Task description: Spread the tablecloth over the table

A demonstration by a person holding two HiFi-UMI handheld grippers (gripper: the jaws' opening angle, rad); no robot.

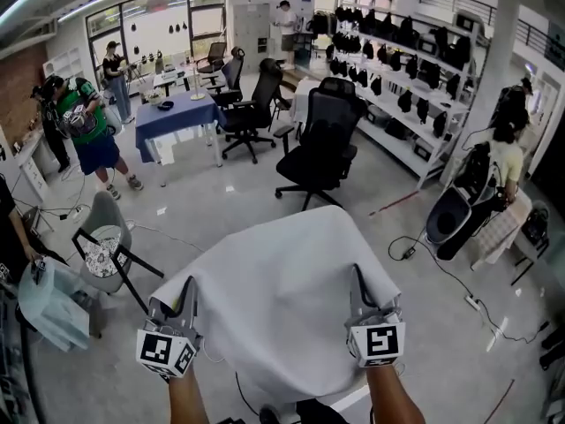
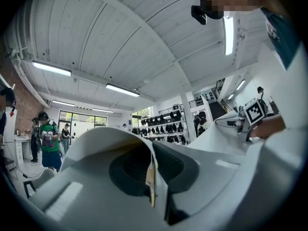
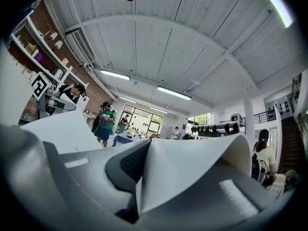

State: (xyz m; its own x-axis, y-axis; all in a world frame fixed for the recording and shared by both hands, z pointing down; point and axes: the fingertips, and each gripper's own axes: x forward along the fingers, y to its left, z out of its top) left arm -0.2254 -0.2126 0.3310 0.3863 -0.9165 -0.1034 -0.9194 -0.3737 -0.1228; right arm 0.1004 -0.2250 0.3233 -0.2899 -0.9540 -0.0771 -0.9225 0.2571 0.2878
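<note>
L claw (image 1: 181,300) is clamped on the near-left corner of the cloth (image 1: 282,299); the L claw view shows the hem nipped btwn its pads. The cloth hangs in the air, billowed out ahead of the person. No surface shows under it, prob. hidden by the fabric. R claw (image 1: 362,297) is likewise closed on the near-right corner. To do this well, I'd say: keep both corners level & taut, then bring them down together so the far edge lands flat w/o folding under. Room: grey chair (image 1: 108,215) near on the left, black chair (image 1: 322,140) beyond the far edge, cables (image 1: 439,272) on the floor at right. All look clear of the cloth's edges.
</note>
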